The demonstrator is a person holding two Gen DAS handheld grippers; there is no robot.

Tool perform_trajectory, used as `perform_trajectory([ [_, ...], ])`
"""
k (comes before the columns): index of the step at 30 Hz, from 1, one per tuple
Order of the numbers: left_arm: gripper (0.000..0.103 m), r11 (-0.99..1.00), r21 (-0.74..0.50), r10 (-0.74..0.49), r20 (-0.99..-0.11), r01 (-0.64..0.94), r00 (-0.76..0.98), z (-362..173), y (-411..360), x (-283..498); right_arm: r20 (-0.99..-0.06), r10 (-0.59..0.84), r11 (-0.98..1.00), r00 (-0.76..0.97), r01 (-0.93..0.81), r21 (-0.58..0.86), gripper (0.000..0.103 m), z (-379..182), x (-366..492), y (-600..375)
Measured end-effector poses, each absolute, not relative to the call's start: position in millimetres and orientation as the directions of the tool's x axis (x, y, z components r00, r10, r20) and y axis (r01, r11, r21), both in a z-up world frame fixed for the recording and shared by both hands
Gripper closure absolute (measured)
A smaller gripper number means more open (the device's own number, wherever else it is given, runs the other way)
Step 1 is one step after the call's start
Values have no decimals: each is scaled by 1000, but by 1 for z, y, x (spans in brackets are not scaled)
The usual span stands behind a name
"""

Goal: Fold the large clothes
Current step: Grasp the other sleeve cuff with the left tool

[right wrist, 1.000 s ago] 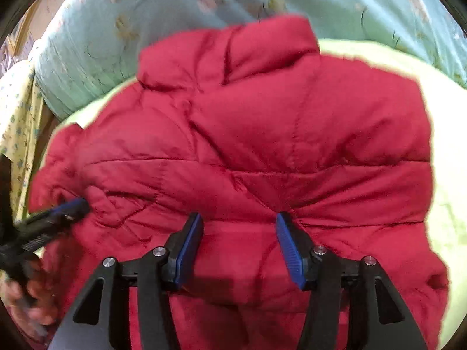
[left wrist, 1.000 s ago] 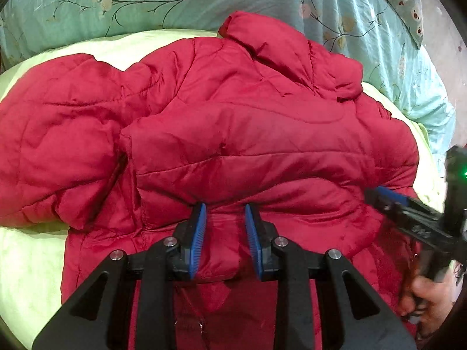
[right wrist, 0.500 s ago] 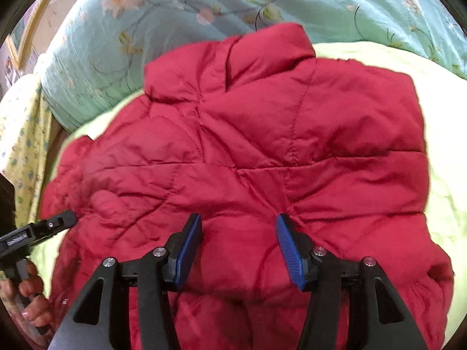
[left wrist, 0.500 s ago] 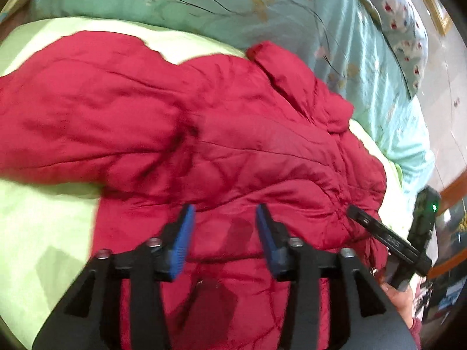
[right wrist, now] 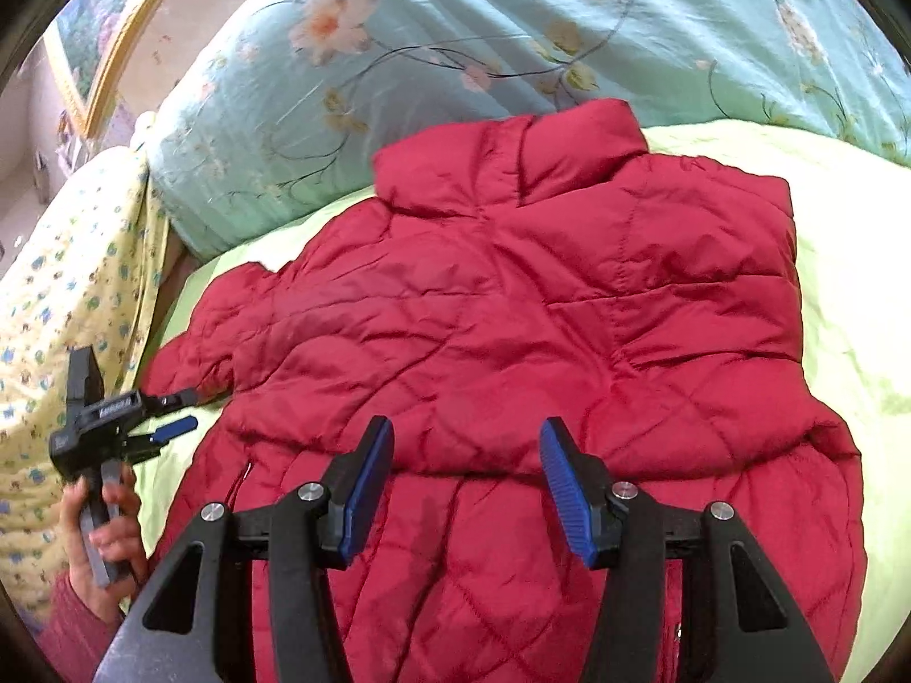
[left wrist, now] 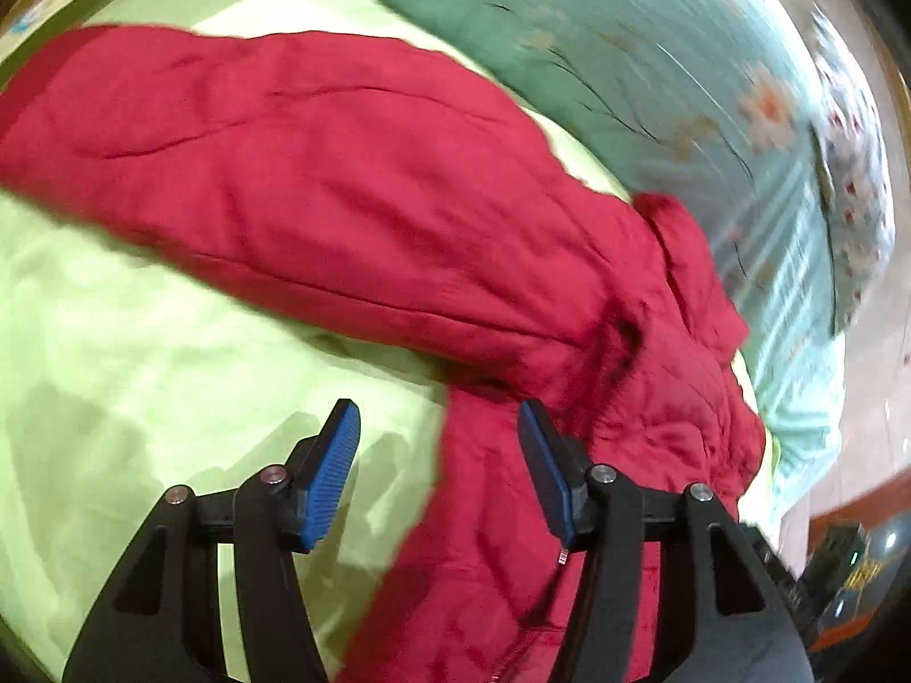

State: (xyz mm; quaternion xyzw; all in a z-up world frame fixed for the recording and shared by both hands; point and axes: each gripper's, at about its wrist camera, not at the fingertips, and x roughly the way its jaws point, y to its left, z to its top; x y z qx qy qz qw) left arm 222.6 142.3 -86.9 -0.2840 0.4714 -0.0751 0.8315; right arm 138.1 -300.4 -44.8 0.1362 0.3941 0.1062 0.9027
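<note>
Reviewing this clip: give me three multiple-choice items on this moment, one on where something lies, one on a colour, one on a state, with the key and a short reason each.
1. Where does the jacket's collar lie?
A. against the floral quilt
B. hanging off the bed's edge
C. under the yellow patterned cloth

2. What colour is the sheet under the red jacket?
A. white
B. light green
C. dark blue

3. How does the right gripper stand?
A. shut on the hem
B. open, with nothing gripped
C. shut and empty

Key: A, the collar points at the floral quilt at the far end; B, the sheet around the jacket is light green; B, its blue pads stand apart above the fabric. The left gripper has just been opening and also grips nothing.
</note>
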Motion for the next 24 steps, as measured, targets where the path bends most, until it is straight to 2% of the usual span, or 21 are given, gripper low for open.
perform_trajectory([
  [11, 47, 668, -622, -291, -723, -408, 627, -118, 269, 227, -690, 336, 934, 641, -134, 331, 48, -47, 112, -287],
  [19, 47, 605, -646, -194, -687, -466, 700, -119, 333, 250, -707, 338, 934, 621, -126, 335, 48, -59, 102, -286],
  [24, 48, 633, -615, -166, -702, -470, 693, -117, 335, 272, -712, 337, 934, 617, -125, 334, 48, -63, 99, -286],
])
